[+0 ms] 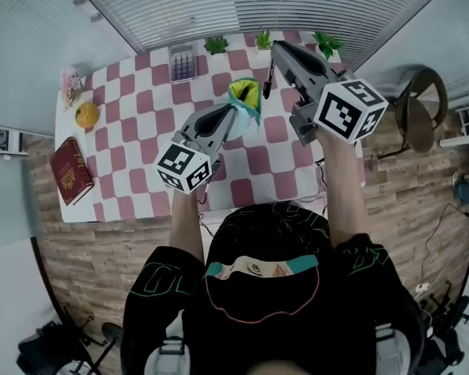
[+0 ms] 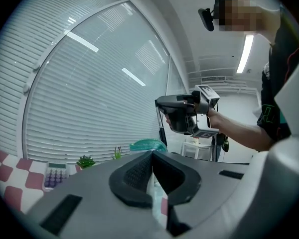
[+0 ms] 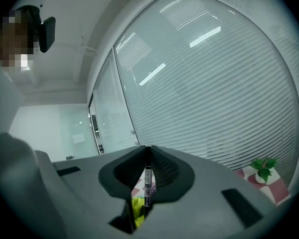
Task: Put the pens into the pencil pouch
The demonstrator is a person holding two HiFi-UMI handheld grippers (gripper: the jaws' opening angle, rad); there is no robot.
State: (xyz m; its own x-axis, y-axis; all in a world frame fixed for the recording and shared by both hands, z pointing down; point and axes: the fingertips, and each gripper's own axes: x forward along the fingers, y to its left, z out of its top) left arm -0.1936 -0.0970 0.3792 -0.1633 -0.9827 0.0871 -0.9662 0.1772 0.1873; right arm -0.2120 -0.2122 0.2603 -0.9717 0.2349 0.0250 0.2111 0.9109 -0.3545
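Clenched with the left tongs (image 1: 233, 116) on the rim of the pencil pouch (image 1: 246, 96), yellow-green mouth open, over the pink-and-white checked counter (image 1: 141, 131). Gripped in the right tongs (image 1: 276, 48): a black pen (image 1: 269, 78), upright, lower end just beside the pouch's mouth.

Given by the head view alone: a calculator (image 1: 182, 61), three small potted plants (image 1: 216, 45) along the far edge, a red book (image 1: 70, 170) by the left edge, an orange round thing (image 1: 86, 114).

Given by the left gripper view alone: pale pouch fabric pinched between the shut pads, teal rim just past them, the right tongs with the pen hanging above and to the right.

Given by the right gripper view alone: pads pressed on the pen's barrel, yellow-green lining behind its lower end.

Readable writing: hardly any. White label with dark print on the pen, too small to read; gold emblem on the book, illegible.
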